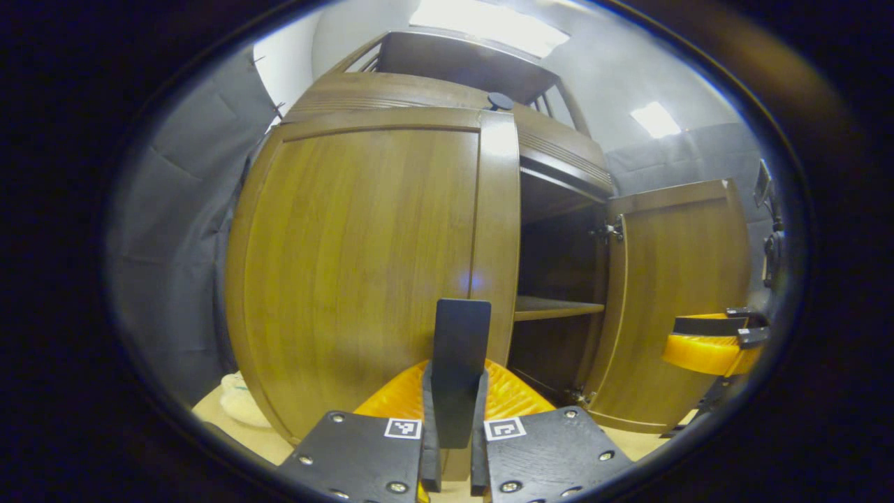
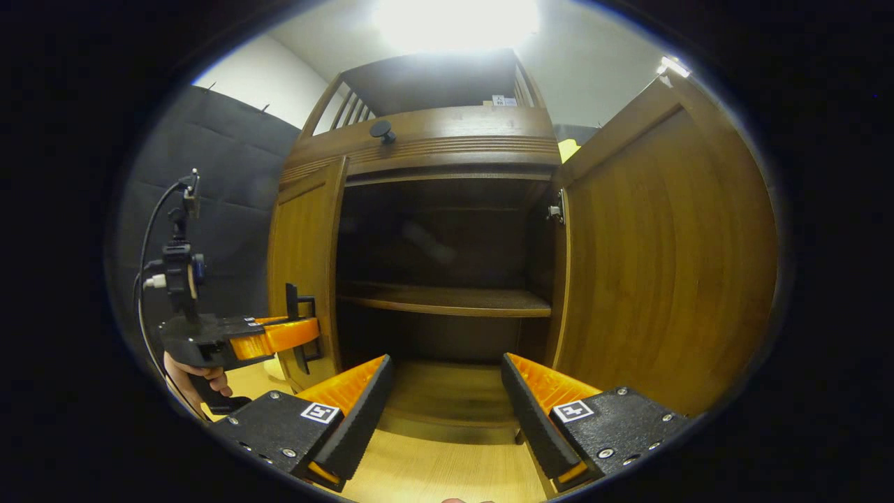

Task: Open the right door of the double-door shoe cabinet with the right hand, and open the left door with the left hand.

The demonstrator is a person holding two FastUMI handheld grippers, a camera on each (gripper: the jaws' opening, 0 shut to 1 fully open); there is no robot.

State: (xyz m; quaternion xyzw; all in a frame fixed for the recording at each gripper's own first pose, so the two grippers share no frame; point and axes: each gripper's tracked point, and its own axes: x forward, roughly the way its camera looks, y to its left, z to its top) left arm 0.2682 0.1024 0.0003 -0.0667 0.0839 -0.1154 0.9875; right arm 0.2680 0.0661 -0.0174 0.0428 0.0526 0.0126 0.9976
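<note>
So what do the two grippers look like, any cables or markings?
The left gripper and right gripper match: two wedge-shaped, ribbed fingers on black plates studded with screws, each plate carrying a small square black-and-white marker. In the right gripper view, the left one also has a dark handle and an upright mount with a black cable looping down.

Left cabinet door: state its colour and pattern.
The left cabinet door is warm brown wood with vertical grain, clearest in the left gripper view.
</note>
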